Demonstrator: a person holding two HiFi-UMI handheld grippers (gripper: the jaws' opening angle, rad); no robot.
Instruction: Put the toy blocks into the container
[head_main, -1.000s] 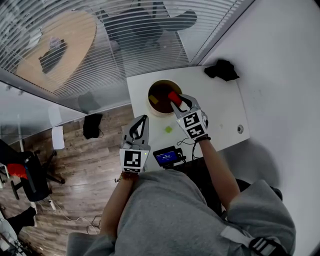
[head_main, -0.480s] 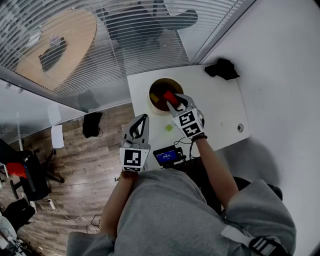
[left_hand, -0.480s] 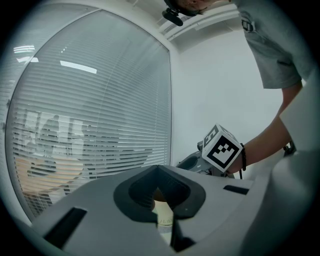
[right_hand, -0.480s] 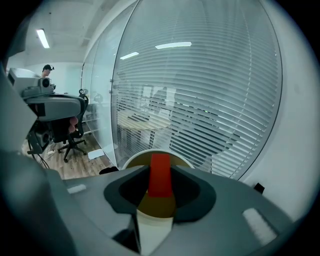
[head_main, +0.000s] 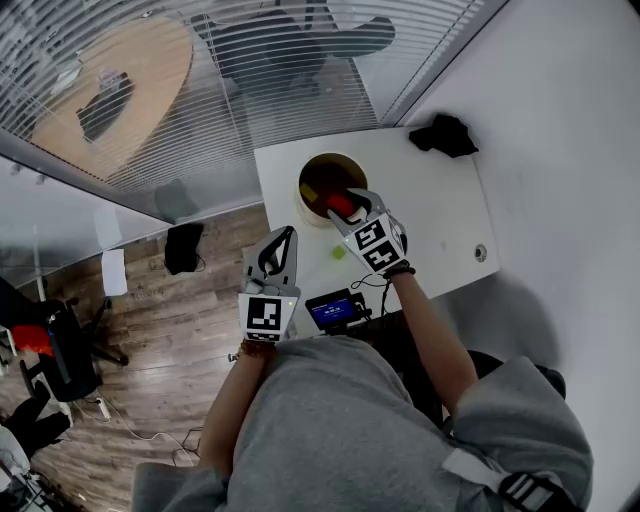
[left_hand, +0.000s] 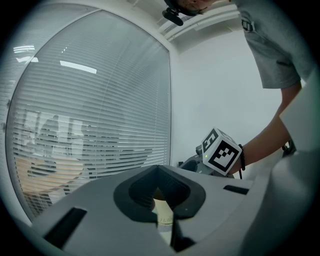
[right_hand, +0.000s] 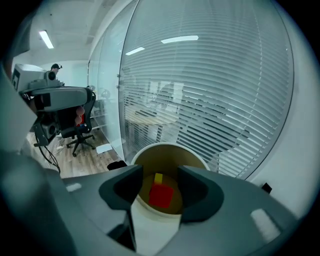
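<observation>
A round cream container (head_main: 352, 166) stands near the far left corner of the white table (head_main: 440, 215). My right gripper (head_main: 342, 210) hovers over its near rim, and its jaws are opening. The red block (right_hand: 161, 195) lies between them with a gap on each side, over the container's inside (right_hand: 170, 147). A yellow block (right_hand: 158, 178) rests on the container's floor. A small green block (head_main: 338, 253) sits on the table just left of the right gripper. My left gripper (head_main: 277, 250) hangs at the table's left edge, shut and empty; its view shows the container (left_hand: 164, 215) through the slit.
A black cloth (head_main: 445, 137) lies at the far right corner of the table. A small device with a blue screen (head_main: 335, 313) and cables sits at the near edge. A round cable hole (head_main: 481, 257) is at the right. Glass wall with blinds stands behind the table.
The right gripper has carried the red block leftward over the container's mouth, and its jaws have spread off the block. The left gripper has barely moved.
</observation>
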